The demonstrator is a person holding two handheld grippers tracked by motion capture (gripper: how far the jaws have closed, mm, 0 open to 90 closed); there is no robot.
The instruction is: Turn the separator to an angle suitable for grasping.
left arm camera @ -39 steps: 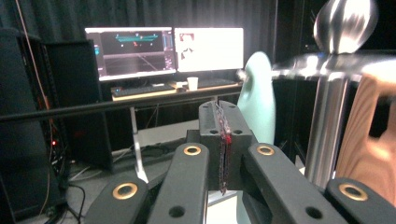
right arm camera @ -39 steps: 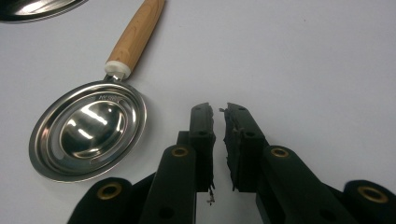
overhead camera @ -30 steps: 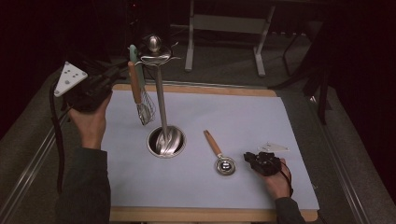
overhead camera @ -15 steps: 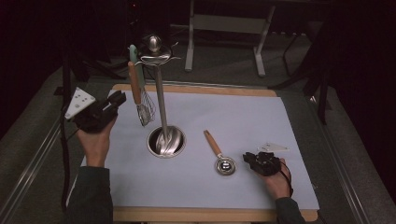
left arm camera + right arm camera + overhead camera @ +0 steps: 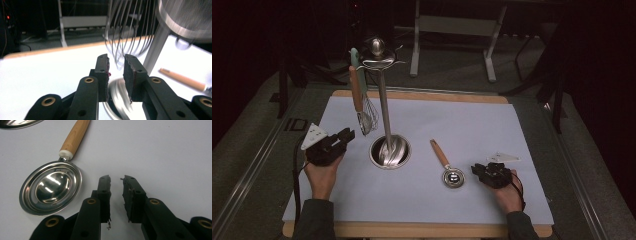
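1. The measuring spoon [image 5: 448, 167] lies flat on the white mat [image 5: 462, 120], just right of the stand's round base [image 5: 389, 151]. Its steel bowl sits at the near end; its wooden handle points away from you and slightly left, toward the base.
2. Your right gripper [image 5: 479, 171] rests low on the mat just right of the spoon's bowl, apart from it. It is much the nearer of your two hands.
3. In the right gripper view, the spoon [image 5: 53, 182] lies left of the right gripper [image 5: 116, 180]. The jaws have just been opening, stand a narrow gap apart and hold nothing, so the coming grab likely turns on a short sideways reach.
4. Left of the base, your left gripper [image 5: 343, 136] points at the whisk [image 5: 362, 100] hanging from the stand [image 5: 382, 90]. Its jaws have just been opening too, with nothing between them.
5. In the left gripper view, the whisk's wires [image 5: 130, 32] hang blurred just beyond the left gripper [image 5: 116, 60].
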